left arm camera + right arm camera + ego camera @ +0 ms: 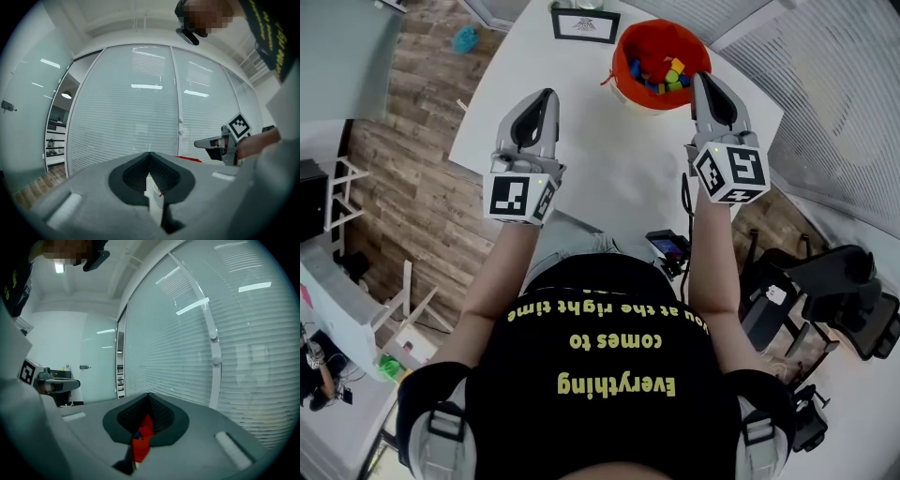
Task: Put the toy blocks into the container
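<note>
With blocks (660,73) in the container (661,36) at upper centre and the left hand-held gripper (548,95) and right hand-held gripper (701,78) both closed on nothing, filling seems done; next, check for strays.

Black T-shirt (609,356), yellow lettering (614,382), grey shoulder straps (445,427); grey left gripper (547,95) and right gripper (703,78) with 2 marker cubes (522,195).

Bright, even light; heavy fisheye distortion
</note>
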The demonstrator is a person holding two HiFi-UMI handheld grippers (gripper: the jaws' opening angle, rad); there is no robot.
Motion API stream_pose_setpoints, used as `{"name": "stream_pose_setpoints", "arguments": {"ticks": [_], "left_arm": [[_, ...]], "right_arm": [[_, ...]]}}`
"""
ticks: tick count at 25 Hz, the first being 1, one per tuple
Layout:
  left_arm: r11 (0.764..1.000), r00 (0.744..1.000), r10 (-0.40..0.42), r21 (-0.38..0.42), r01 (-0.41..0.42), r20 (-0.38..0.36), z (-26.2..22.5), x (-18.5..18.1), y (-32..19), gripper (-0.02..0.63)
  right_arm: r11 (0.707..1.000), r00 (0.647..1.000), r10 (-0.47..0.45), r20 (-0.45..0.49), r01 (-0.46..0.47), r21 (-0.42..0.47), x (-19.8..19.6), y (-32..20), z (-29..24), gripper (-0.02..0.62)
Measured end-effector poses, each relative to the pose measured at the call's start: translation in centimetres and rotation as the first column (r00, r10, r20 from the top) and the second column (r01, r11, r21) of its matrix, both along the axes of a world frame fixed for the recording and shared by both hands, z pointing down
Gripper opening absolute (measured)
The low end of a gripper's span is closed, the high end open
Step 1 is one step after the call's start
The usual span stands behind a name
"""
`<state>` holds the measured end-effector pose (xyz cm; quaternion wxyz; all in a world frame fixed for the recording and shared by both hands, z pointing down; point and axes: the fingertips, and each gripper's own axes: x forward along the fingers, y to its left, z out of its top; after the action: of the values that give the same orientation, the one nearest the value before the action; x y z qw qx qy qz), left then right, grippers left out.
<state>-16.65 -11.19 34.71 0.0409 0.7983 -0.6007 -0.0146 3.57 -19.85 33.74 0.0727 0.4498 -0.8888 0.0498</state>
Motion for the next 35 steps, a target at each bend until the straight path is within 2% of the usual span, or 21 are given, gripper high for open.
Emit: {"name": "stream_pose_setpoints", "arguments": {"ticks": [6,16,25,35], "left_arm": [[0.999,1.000,0.026,0.030,-0.027,0.006,-1.4,0.7,-0.6,-0.001],[0.995,0.997,0.070,0.072,-0.072,0.031,-3.5,1.6,-0.7,0.000],[0.992,0.996,0.093,0.084,-0.094,0.006,-5.4,1.8,-0.7,-0.001],[0.985,0.991,0.129,0.109,-0.131,0.021,-6.6,2.9,0.0,0.000]], "right_arm": [[0.997,0.998,0.026,0.058,-0.030,0.071,2.0,1.1,-4.1,0.006],[0.974,0.980,0.132,0.149,-0.157,0.166,7.6,4.9,-9.4,0.006],[0.941,0.946,0.250,0.206,-0.288,0.179,13.3,8.7,-10.9,0.006],[0.897,0.917,0.341,0.205,-0.383,0.220,16.5,11.5,-12.4,0.006]]}}
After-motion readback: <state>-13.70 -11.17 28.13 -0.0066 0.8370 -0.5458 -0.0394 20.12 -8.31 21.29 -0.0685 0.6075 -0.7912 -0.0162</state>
